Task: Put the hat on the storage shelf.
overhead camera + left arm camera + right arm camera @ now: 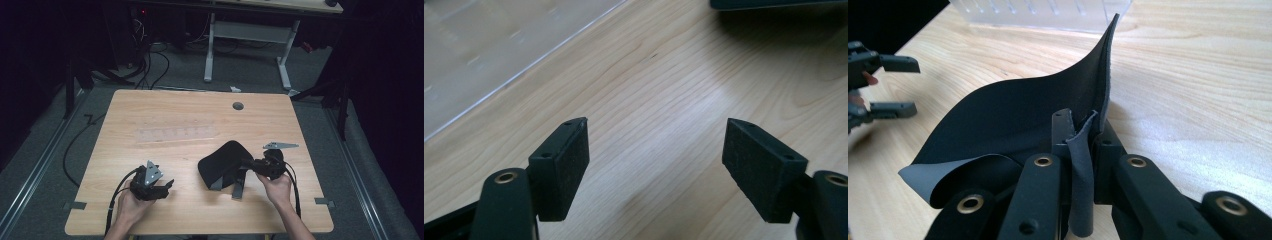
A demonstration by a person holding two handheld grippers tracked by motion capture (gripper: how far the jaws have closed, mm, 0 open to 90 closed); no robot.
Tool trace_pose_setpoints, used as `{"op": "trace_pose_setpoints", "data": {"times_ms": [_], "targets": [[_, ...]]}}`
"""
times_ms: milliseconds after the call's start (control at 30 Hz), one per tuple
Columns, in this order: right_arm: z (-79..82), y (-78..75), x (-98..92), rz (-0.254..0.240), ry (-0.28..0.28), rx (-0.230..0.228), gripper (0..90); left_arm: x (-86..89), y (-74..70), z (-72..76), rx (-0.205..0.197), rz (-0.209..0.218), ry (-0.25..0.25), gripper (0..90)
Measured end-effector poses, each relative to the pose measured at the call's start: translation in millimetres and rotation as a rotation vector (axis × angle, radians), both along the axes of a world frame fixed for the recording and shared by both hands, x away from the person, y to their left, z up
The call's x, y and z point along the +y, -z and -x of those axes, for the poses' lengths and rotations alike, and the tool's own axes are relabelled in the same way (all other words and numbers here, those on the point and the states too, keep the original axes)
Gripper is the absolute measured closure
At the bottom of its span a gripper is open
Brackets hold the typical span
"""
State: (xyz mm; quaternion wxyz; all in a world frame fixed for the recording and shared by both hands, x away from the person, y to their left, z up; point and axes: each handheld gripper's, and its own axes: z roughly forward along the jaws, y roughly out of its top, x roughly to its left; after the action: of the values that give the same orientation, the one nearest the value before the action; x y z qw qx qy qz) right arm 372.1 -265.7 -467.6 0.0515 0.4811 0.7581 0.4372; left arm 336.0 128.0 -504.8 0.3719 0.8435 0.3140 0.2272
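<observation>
A black flexible sheet (223, 161) with a grey underside lies curled on the wooden table (200, 110), right of centre. My right gripper (246, 165) is shut on its edge, lifting that side. In the right gripper view the sheet (1018, 115) rises in a curve from the pinched fold between the jaws of my right gripper (1082, 137). My left gripper (167, 186) rests low at the front left, open, with nothing between its fingers. The left gripper view shows my left gripper (656, 150) with its pads (566, 165) wide apart over bare wood.
A clear plastic tray (176, 134) with several compartments lies flat at the table's middle, behind both grippers. A round cable hole (238, 106) sits near the far edge. A dark strap (239, 187) hangs from the sheet. Desk legs and cables stand on the floor beyond.
</observation>
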Motion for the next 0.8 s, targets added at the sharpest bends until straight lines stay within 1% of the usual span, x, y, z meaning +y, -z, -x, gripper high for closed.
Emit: {"op": "trace_pose_setpoints", "data": {"times_ms": [133, 300, 467, 600, 800], "targets": [[-1.3, -9.4, 1.8, -0.007, -0.001, 0.018, 84.6, -9.1, -10.6, 5.1, -0.019, 0.004, 0.046, 27.6], [-4.3, -18.9, 4.4, -0.016, -0.008, 0.042, 84.6, -23.1, -23.2, 10.3, -0.038, -0.018, 0.112, 28.9], [-8.6, -28.1, 8.0, -0.022, -0.017, 0.07, 84.6, -35.3, -33.0, 13.5, -0.057, -0.012, 0.165, 29.3], [-11.3, -33.5, 11.0, -0.024, -0.025, 0.092, 84.6, -43.5, -37.8, 14.0, -0.072, -0.021, 0.194, 29.7], [-14.2, -36.8, 15.5, -0.039, -0.043, 0.115, 84.5, -52.6, -42.1, 13.7, -0.093, -0.035, 0.224, 29.9]]}}
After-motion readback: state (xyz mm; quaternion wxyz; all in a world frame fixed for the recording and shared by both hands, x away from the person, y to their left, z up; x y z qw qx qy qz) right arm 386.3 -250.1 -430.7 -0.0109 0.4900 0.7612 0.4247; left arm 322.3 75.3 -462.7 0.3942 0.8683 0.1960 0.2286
